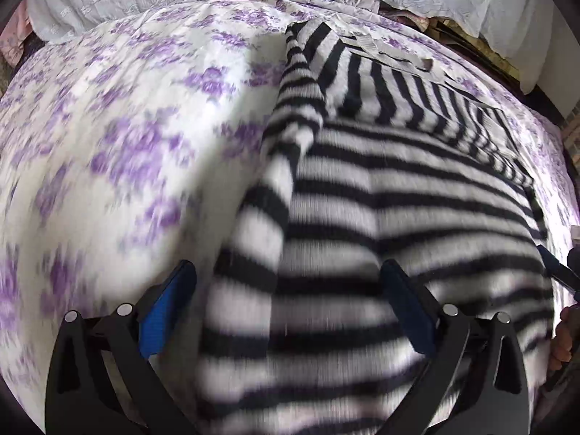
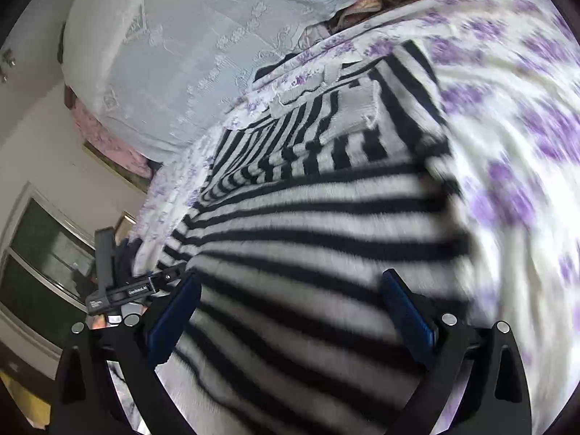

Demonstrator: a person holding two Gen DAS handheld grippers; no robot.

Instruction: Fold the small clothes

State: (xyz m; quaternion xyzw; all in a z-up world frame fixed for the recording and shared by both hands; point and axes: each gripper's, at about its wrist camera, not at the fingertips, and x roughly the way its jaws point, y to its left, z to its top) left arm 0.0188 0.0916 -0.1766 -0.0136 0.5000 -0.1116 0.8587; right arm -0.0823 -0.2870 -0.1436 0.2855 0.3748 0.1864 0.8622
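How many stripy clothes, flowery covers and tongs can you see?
Striped sweater: 1
Purple-flowered bedsheet: 1
Tongs: 2, left tongs and right tongs, both open over the sweater
Total: 4

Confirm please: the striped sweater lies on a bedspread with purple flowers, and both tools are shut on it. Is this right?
Not quite. The sweater does lie on the purple-flowered bedspread, but neither tool is shut on it. The left wrist view shows the left tool with its fingers wide apart over the knit, and the right wrist view shows the same for the right tool.
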